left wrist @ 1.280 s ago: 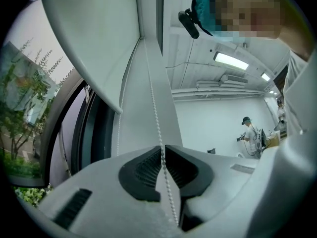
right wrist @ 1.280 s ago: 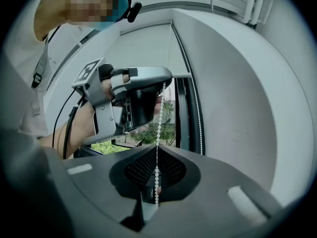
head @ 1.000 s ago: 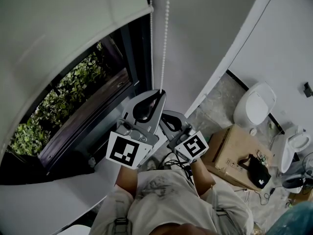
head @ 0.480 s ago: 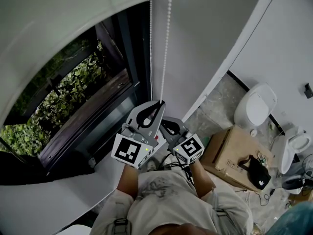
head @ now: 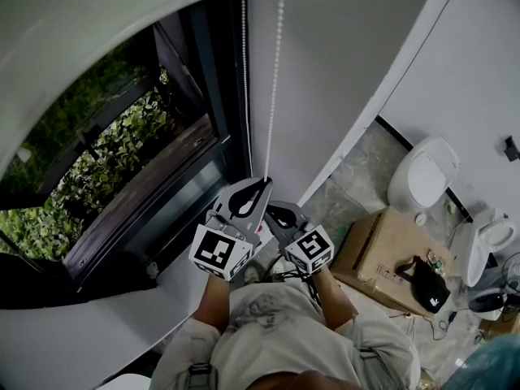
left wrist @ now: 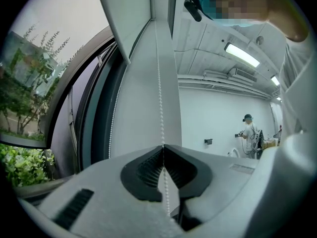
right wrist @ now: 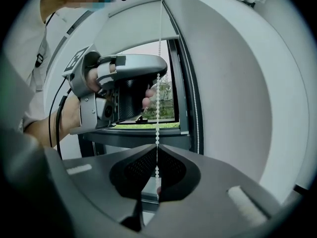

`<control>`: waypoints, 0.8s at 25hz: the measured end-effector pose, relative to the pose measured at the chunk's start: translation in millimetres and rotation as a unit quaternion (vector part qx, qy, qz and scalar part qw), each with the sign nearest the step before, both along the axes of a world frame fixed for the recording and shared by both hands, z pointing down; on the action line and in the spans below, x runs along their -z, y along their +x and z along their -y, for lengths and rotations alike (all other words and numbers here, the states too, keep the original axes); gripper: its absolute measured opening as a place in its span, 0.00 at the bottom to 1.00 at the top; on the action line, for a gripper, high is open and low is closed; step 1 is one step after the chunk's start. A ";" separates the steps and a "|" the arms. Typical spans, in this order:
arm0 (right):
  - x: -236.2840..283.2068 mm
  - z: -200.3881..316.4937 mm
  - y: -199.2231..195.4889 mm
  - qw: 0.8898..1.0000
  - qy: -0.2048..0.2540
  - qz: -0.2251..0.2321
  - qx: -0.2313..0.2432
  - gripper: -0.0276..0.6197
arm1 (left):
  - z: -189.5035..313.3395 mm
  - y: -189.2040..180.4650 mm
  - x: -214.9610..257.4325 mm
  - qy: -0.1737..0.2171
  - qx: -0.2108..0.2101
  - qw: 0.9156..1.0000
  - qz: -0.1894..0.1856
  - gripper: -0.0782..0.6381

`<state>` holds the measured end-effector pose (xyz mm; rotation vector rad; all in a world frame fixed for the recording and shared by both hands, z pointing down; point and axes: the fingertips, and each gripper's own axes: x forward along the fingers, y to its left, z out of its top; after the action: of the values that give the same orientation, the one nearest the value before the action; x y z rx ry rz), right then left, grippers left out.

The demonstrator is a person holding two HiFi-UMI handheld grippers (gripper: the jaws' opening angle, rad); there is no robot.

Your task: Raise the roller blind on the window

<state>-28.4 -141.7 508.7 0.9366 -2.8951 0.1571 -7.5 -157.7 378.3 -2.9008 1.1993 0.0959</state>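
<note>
Nearest, the right tongs [right wrist: 157, 145] are closed on the bead chain [head: 272, 80]. Just above them, the left tongs [left wrist: 163, 147] clamp the same chain. Beyond and left hangs the roller blind [head: 73, 47], partly raised over the window [head: 138, 169]. Far right of both tongs sit a cardboard box [head: 382, 254] and a toilet [head: 422, 173].

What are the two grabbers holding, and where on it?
Both are shut on the blind's bead chain, low on the same hanging strand. The left gripper pinches it higher up and the right gripper just below.

The mottled floor [head: 361, 165] bears 1 cardboard box [head: 378, 254] and (near the wall) seemingly 2 white toilets [head: 422, 173].
</note>
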 end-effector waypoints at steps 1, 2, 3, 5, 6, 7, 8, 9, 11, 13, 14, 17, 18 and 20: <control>-4.4 -0.9 1.4 1.000 -0.005 -0.002 -0.001 0.06 | -0.8 0.8 -3.3 -0.003 -0.001 1.000 0.001 0.13; -8.0 -2.0 2.4 1.000 -0.009 -0.004 -0.003 0.06 | -1.7 1.5 -6.4 -0.006 -0.002 1.000 0.001 0.13; -10.3 -2.9 2.8 1.000 -0.012 -0.005 -0.003 0.06 | -2.6 1.9 -9.3 -0.009 -0.002 1.000 0.001 0.13; -15.9 -4.1 2.9 1.000 -0.017 -0.007 -0.003 0.06 | -3.0 2.1 -15.0 -0.014 -0.003 1.000 0.003 0.13; -19.9 -4.7 3.0 1.000 -0.020 -0.009 -0.002 0.06 | -2.8 2.2 -18.2 -0.016 -0.002 1.000 0.005 0.13; -24.3 -5.7 3.4 1.000 -0.024 -0.012 -0.001 0.06 | -2.7 2.3 -21.7 -0.019 -0.003 1.000 0.007 0.13; -28.3 -7.0 3.8 0.999 -0.029 -0.015 0.000 0.06 | -3.1 2.5 -25.2 -0.022 -0.003 1.000 0.009 0.13; -31.2 -8.5 3.9 0.999 -0.034 -0.017 0.001 0.06 | -3.9 2.7 -28.6 -0.025 -0.004 1.000 0.011 0.13; -35.6 -11.1 4.1 0.999 -0.039 -0.019 0.001 0.06 | -6.2 2.7 -33.9 -0.031 -0.005 0.999 0.011 0.13; -38.2 -12.8 4.1 0.999 -0.041 -0.020 0.001 0.06 | -8.3 2.3 -36.1 -0.033 -0.006 0.999 0.010 0.13; -38.6 -13.3 4.1 0.999 -0.040 -0.022 0.000 0.06 | -9.1 2.3 -36.2 -0.033 -0.007 0.999 0.010 0.13; -39.3 -14.1 4.2 0.999 -0.030 -0.034 -0.002 0.06 | -10.6 3.3 -35.5 -0.032 -0.010 0.999 0.012 0.13; -37.9 -14.4 3.7 0.999 -0.025 -0.036 -0.002 0.06 | -10.9 3.4 -35.4 -0.032 -0.010 0.999 0.012 0.13; -34.3 -15.2 2.3 0.999 -0.014 -0.037 0.000 0.06 | -11.3 3.2 -35.3 -0.032 -0.011 0.999 0.011 0.13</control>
<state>-26.1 -126.5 543.0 0.9184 -2.8168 0.1601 -4.3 -146.4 413.6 -2.9610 1.1900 0.0251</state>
